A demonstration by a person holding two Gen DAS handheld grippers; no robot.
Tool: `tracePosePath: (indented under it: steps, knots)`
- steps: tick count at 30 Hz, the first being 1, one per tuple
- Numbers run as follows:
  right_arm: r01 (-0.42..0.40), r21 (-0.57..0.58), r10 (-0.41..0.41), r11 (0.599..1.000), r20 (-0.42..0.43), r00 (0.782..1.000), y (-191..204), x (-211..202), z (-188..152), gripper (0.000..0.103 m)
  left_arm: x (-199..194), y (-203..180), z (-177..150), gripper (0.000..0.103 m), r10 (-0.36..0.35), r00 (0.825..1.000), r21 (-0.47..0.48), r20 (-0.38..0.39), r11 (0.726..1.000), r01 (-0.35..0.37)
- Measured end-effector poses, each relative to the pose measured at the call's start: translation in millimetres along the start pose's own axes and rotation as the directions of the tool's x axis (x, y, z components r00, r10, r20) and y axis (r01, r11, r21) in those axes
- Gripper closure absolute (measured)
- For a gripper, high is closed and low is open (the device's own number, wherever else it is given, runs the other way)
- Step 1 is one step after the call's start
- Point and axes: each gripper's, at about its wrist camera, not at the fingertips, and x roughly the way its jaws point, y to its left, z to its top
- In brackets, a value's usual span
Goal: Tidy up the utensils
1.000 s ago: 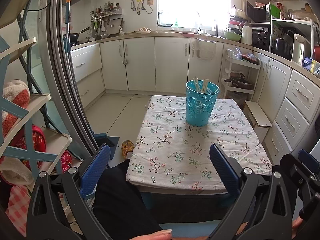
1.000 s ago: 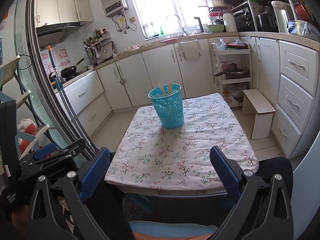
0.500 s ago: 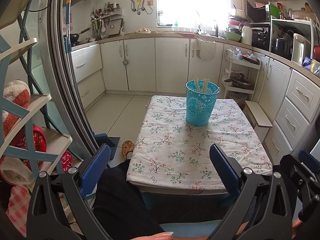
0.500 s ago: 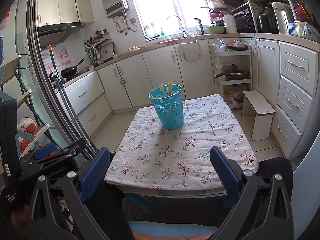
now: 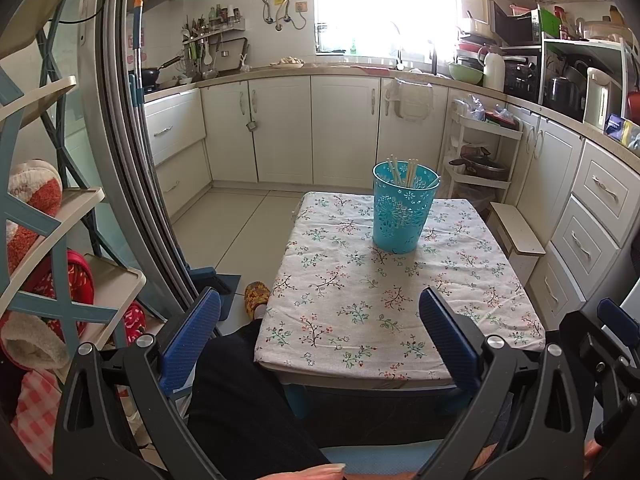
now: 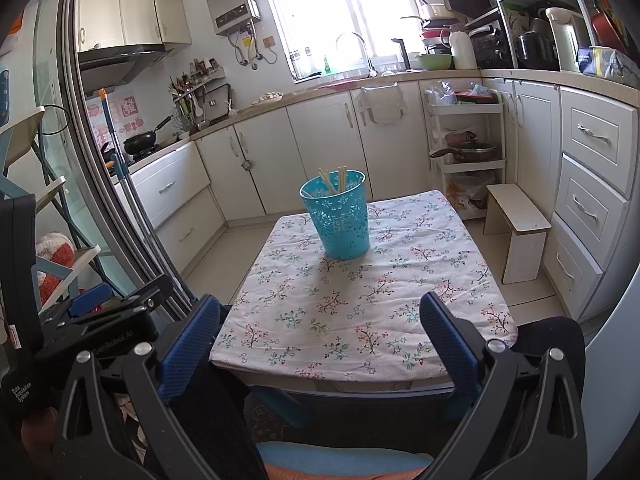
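The work looks finished or paused: no loose utensil lies on the cloth, and the only utensils in sight, pale chopsticks (image 5: 404, 172), stand inside the turquoise holder (image 5: 403, 210) toward the far middle of the table (image 5: 352, 312). Any next move would call for finding more utensils outside these views, or for pulling both tools back; which of these applies is only a guess.

Going left to right: at the far left stands a blue-framed shelf rack (image 5: 52, 236) with soft items, then the curved grey frame of a sliding door (image 5: 120, 160), both near the person's left side and limiting sideways swing there. The left gripper (image 5: 320, 322) hangs low over the near table edge, jaws wide, holding nothing. The right gripper (image 6: 320, 322) sits just beside it, also wide and empty, above the person's lap.

The floral cloth is bare between the near edge and the holder, so a straight forward reach has open room. The holder stands well apart from every table edge, so a light knock should not send it off. To the right, a small wooden stool (image 6: 516, 224) stands near the table's far right corner, before the drawer fronts (image 6: 592, 184).
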Motion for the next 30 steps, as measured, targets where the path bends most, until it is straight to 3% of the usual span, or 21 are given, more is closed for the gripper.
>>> tracePosePath:
  steps: [30]
  knots:
    - [-0.003, -0.003, 0.003, 1.0, -0.003, 1.0, 2.1, 1.4, -2.8, 0.007, 0.1, -2.4, 3.3, 0.007, -0.024, 0.999, -0.002, -0.022, 1.0, 0.024]
